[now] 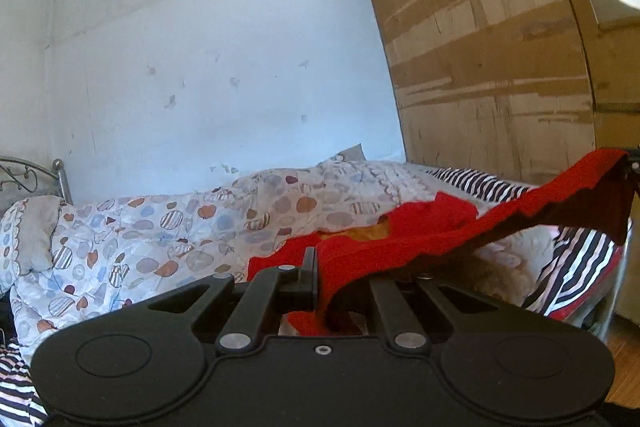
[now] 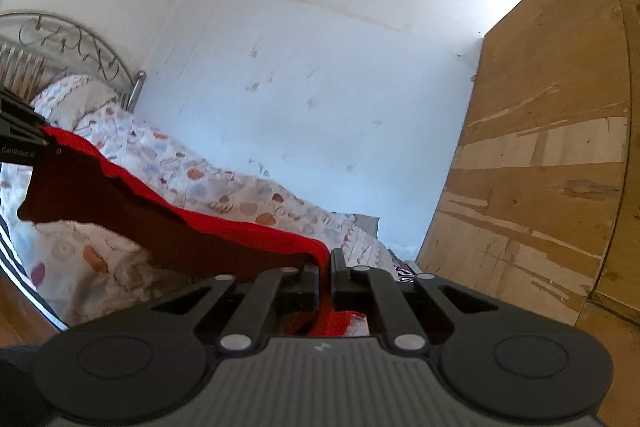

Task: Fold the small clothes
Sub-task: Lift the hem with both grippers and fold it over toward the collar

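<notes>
Closest in, the left gripper (image 1: 320, 279) is clamped down on one edge of the small red knitted garment (image 1: 440, 239), with cloth bunched between its black fingers, and in the right wrist view the right gripper (image 2: 325, 277) is pinched shut on the opposite edge, a thin red fold squeezed between the pads. So the garment hangs stretched in the air between the two tools, sagging a bit in the middle, above the bed rather than lying on it. It looks light and totally floppy – knit fabric, probably a bit stretchy, so I'd guess it droops and twists as soon as tension goes slack. The wavy scalloped edge looks like the natural place to hold, near the corners, so the panel stays flat. Nothing fragile here, though a loose knit could snag on the pads. Under it is the rumpled white quilt with round orange and blue prints (image 1: 160, 227), then a black-and-white striped sheet (image 1: 480, 183) – and at the back the pale blue wall (image 1: 220, 67) and a brown wooden wardrobe (image 1: 500, 47).
</notes>
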